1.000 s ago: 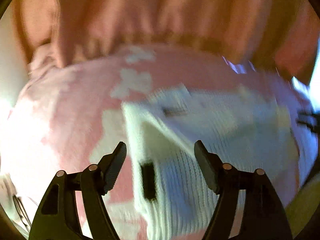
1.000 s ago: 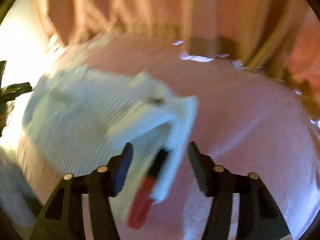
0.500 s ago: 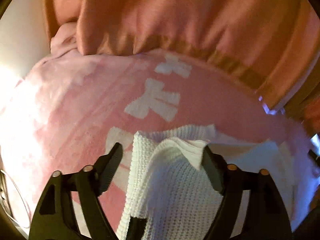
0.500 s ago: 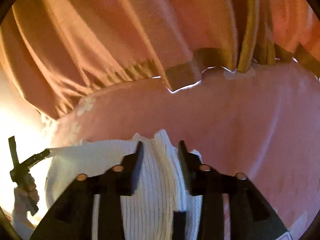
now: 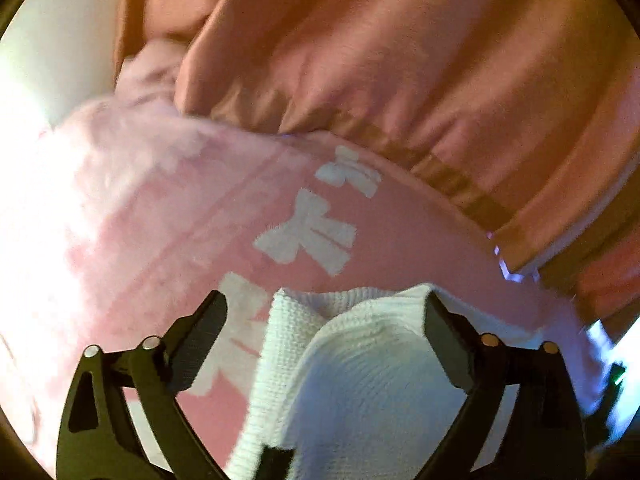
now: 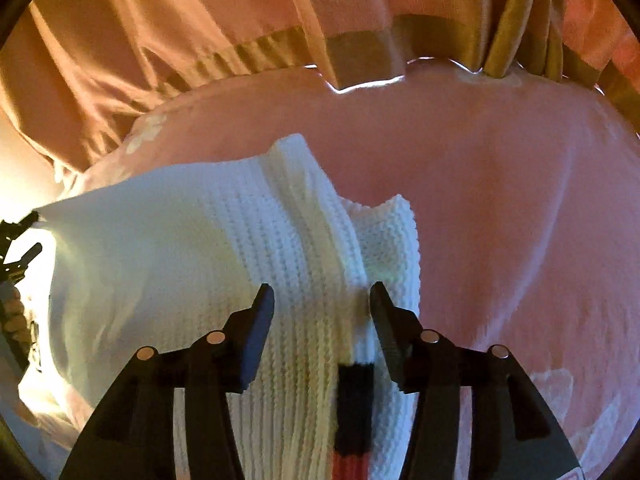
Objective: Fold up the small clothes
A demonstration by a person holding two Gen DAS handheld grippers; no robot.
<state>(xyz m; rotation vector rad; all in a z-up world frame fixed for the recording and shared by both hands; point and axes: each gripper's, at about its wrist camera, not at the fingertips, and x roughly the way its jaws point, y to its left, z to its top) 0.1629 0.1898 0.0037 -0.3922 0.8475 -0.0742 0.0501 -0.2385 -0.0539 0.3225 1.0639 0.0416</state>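
Orange pleated curtains with a darker hem band fill the background and hide whatever stands behind. Below them spreads a fuzzy pink blanket with white bow prints; what carries it cannot be made out. On the blanket lies the white ribbed knit garment, its black-and-red patch cut off at the lower edge. The left tool is spread wide around a raised fold of the knit. The right tool is parted, with knit bunched between its fingers.
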